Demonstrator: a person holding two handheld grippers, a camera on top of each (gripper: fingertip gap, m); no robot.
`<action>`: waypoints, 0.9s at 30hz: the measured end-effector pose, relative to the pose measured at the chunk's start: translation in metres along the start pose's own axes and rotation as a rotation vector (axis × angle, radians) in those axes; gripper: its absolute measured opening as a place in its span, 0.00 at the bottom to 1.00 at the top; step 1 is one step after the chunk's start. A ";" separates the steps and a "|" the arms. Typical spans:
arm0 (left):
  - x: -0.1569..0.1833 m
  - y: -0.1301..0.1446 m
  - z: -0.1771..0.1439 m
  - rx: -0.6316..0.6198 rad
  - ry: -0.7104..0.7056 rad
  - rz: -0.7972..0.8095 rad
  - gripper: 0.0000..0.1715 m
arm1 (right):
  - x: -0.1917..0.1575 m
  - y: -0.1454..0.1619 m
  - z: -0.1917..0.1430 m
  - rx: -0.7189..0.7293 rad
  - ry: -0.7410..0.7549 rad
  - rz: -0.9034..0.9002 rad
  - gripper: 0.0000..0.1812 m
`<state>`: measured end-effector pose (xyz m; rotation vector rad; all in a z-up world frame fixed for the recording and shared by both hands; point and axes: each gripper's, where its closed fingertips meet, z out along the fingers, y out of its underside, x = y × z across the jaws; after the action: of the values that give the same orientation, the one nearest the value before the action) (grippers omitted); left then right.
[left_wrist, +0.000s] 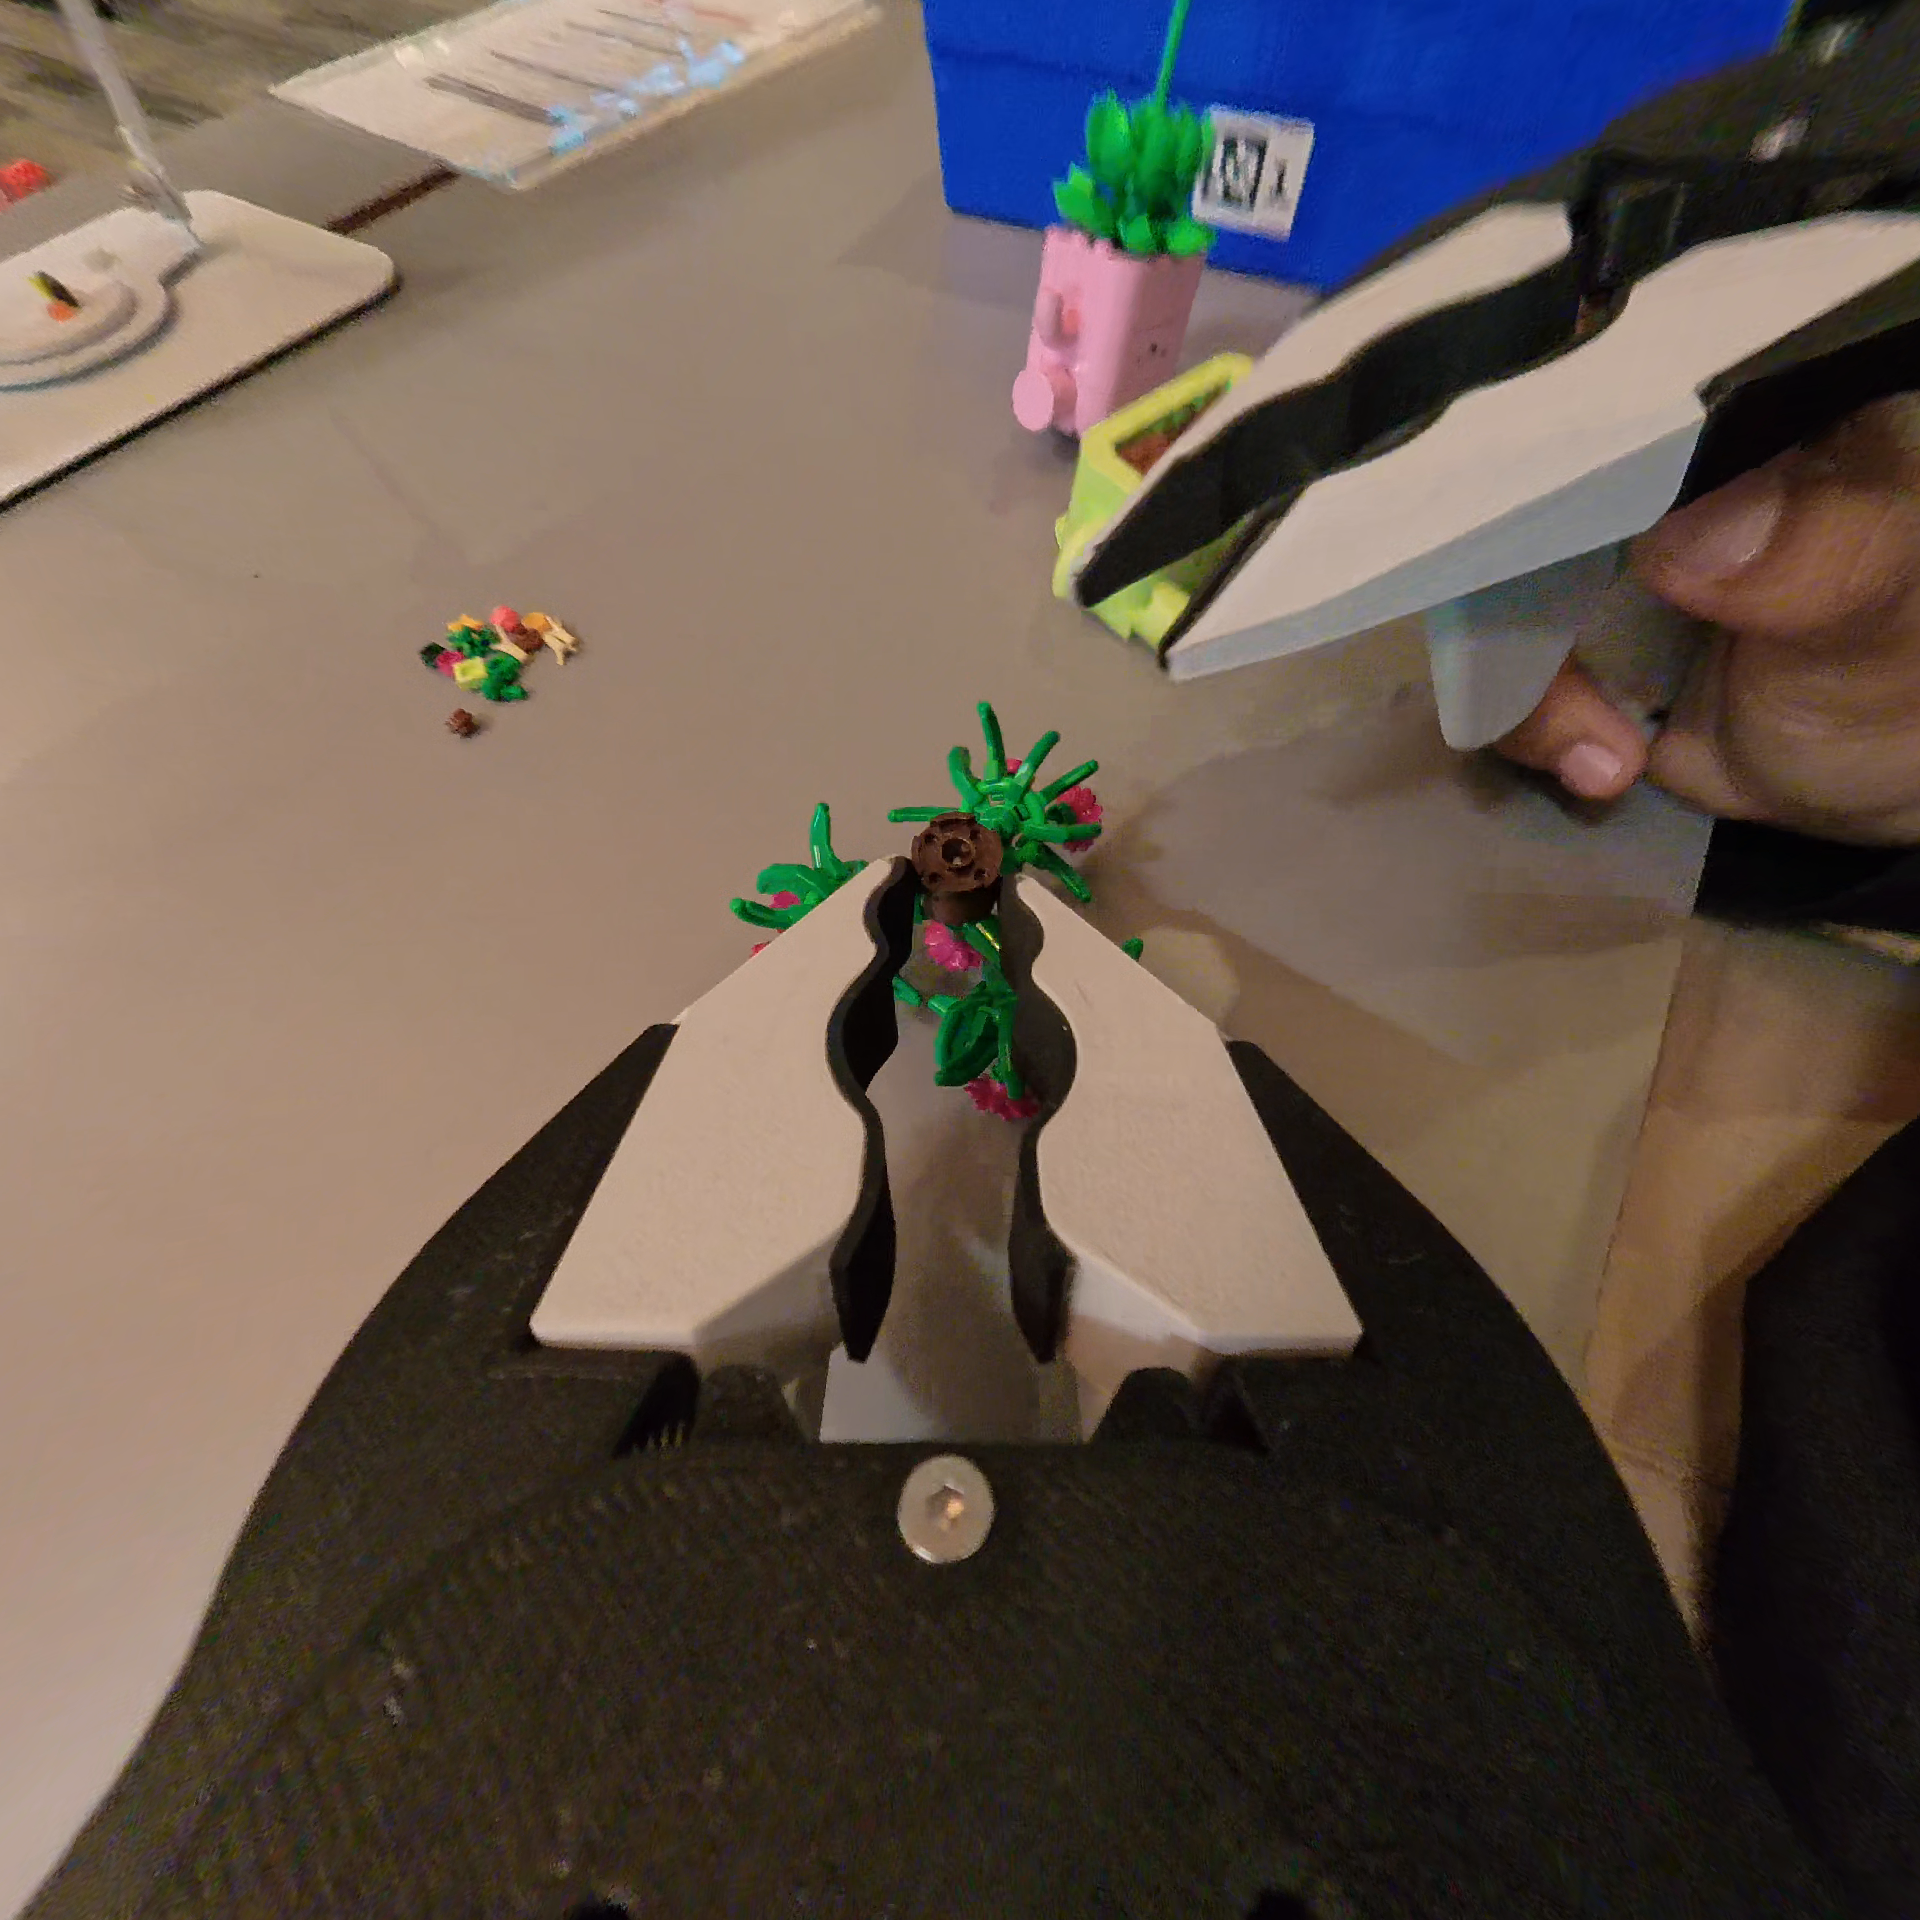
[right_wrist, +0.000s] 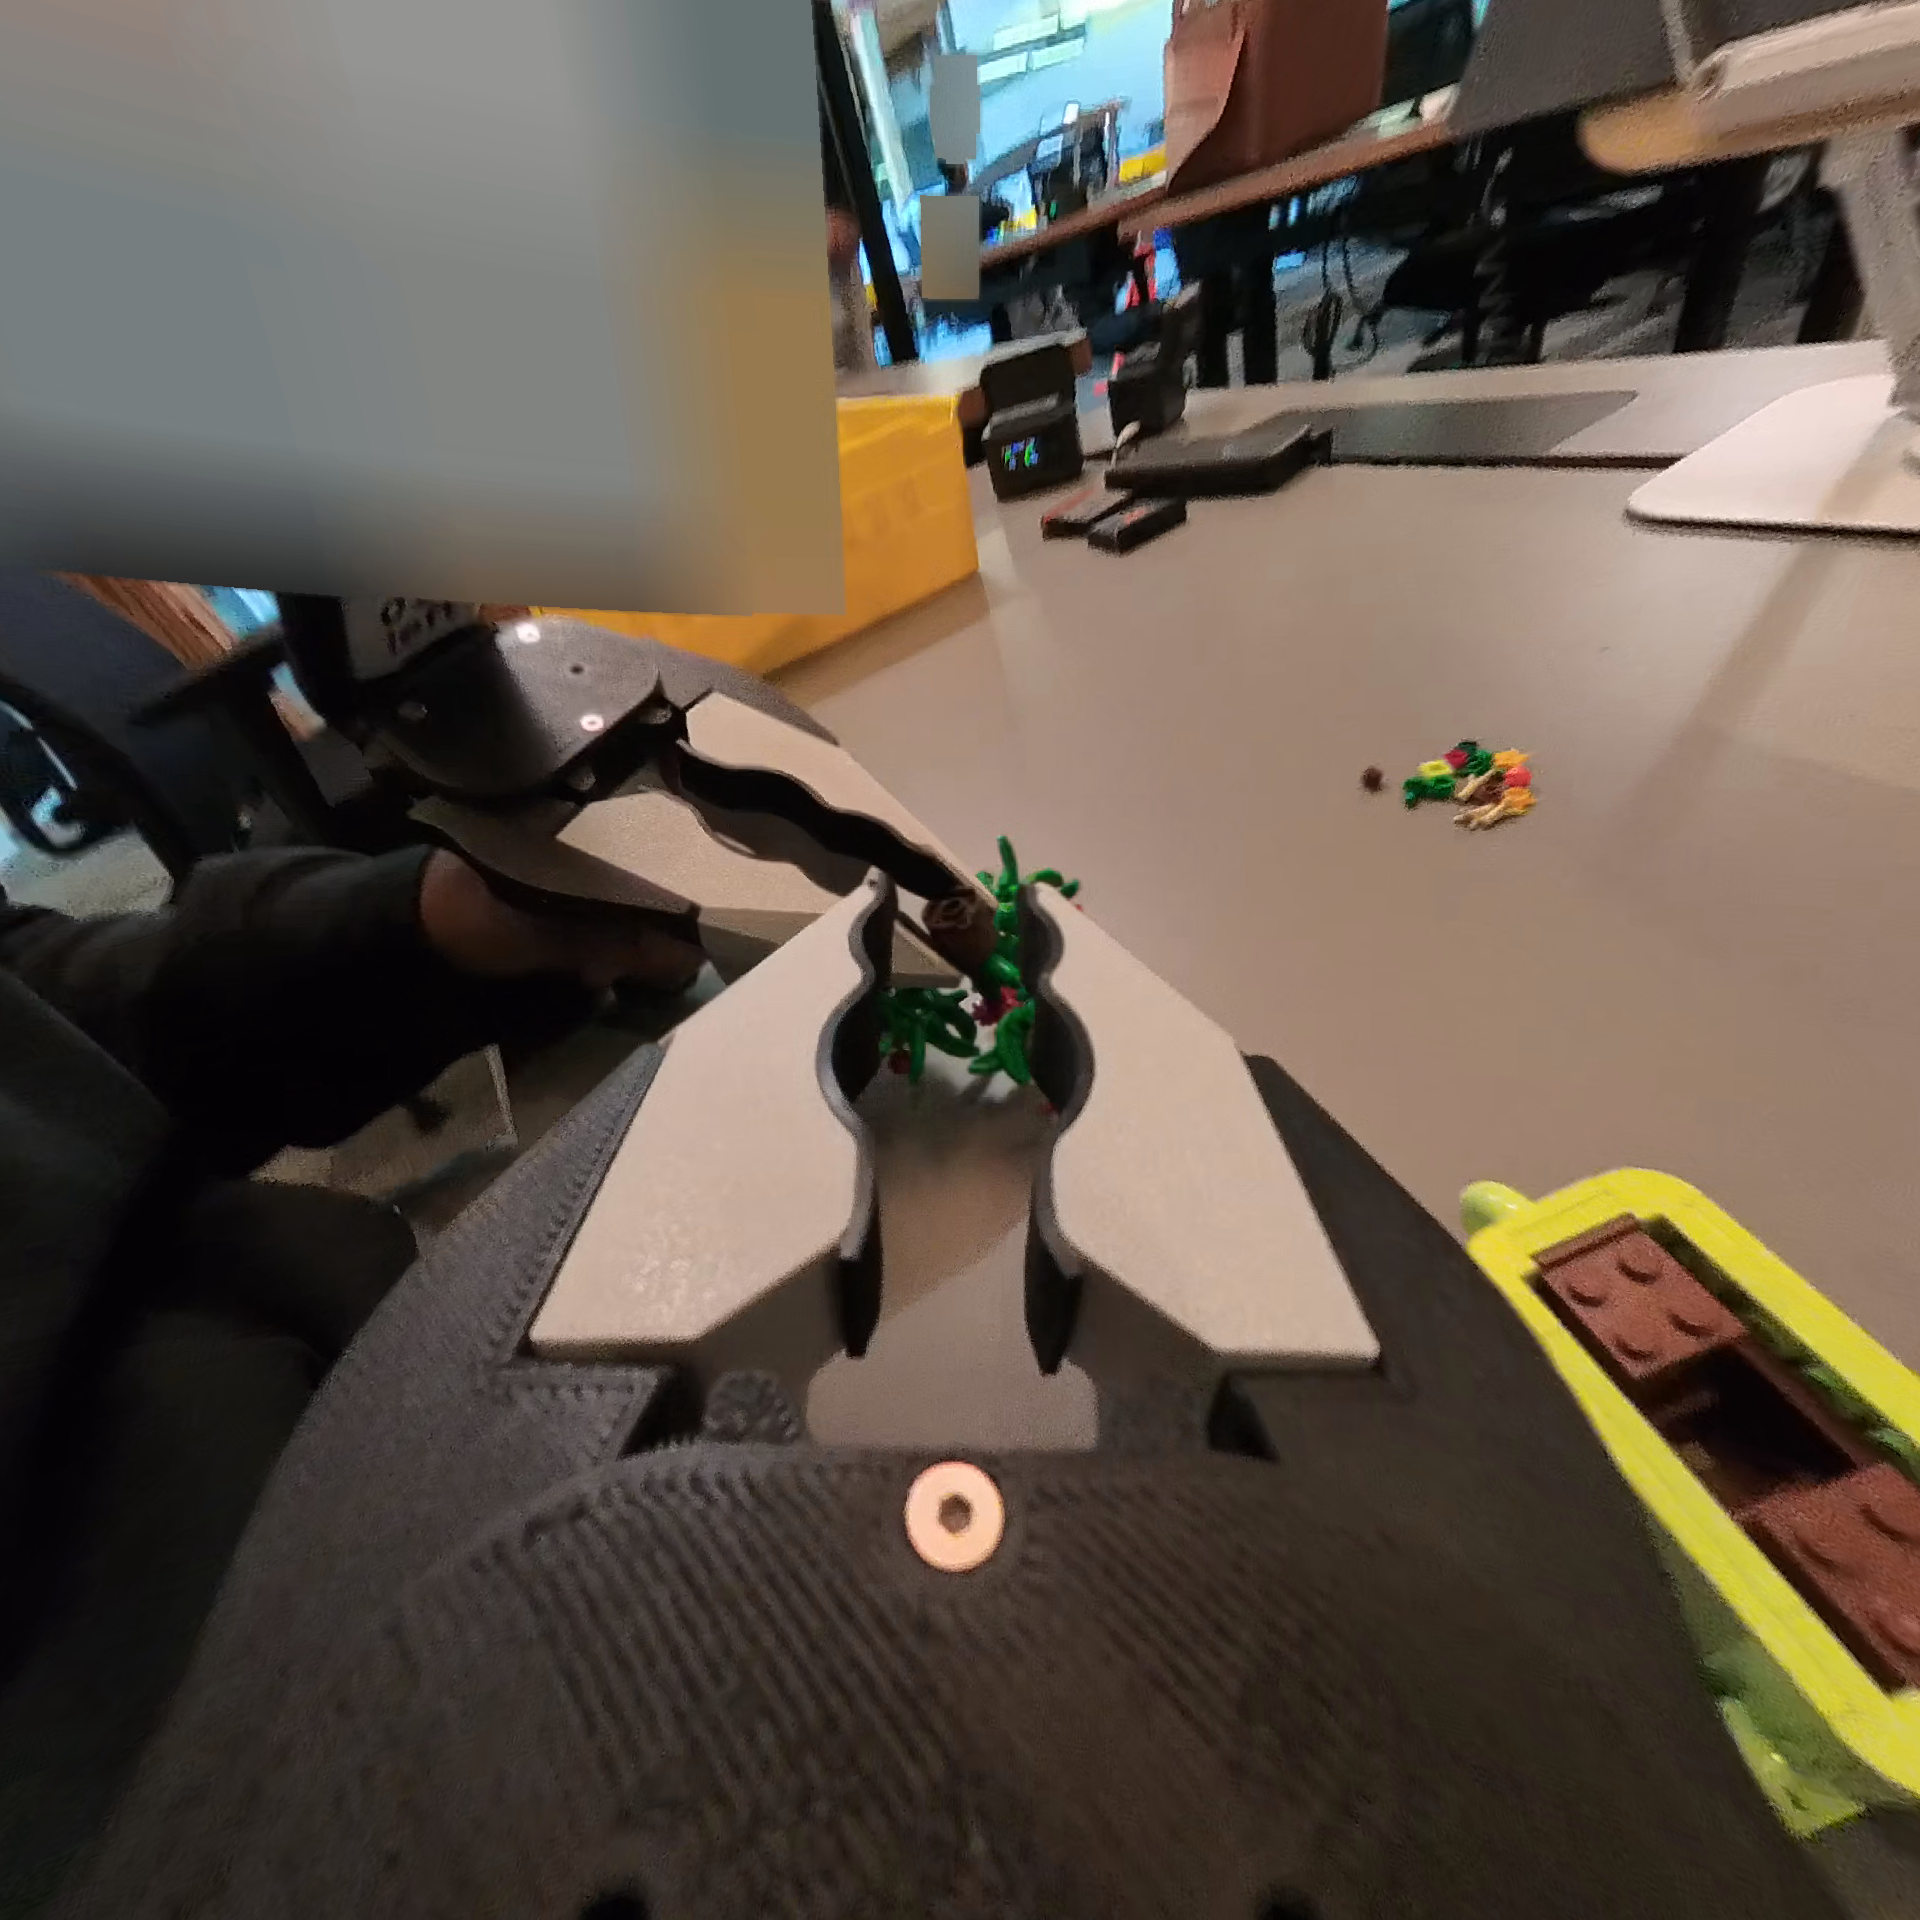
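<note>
Left gripper (left_wrist: 954, 878) fingers clamped on brown stud (left_wrist: 956, 852) of plant (left_wrist: 1013, 821), at tips. Right gripper (left_wrist: 1127, 623) fingers apart, hovering, lime pot (left_wrist: 1127, 457) just behind them. Loose bricks (left_wrist: 499, 655) on desk (left_wrist: 623, 468).

the toy plant (left_wrist: 997, 883) has green leaves, magenta blossoms and a brown round stem, the grippers' fingers (left_wrist: 748, 1091) are pale grey on black ribbed bodies, one pot (left_wrist: 1112, 322) is pink, another pot (right_wrist: 1704, 1455) lime with brown bricks, the table (left_wrist: 623, 520) grey.
</note>
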<state>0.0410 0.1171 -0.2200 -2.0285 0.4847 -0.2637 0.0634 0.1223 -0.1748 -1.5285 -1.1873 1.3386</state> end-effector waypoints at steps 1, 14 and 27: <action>-0.002 -0.005 -0.003 0.039 0.008 -0.036 0.07 | 0.002 -0.005 -0.004 0.035 0.001 0.017 0.13; -0.012 -0.033 -0.022 0.278 0.016 -0.134 0.07 | 0.009 -0.016 -0.014 0.123 0.000 0.063 0.15; -0.012 -0.036 -0.022 0.295 -0.039 -0.084 0.07 | 0.008 -0.013 -0.011 0.101 -0.006 0.067 0.15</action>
<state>0.0304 0.1205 -0.1775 -1.7644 0.3156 -0.3266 0.0723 0.1339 -0.1630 -1.5041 -1.0643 1.4261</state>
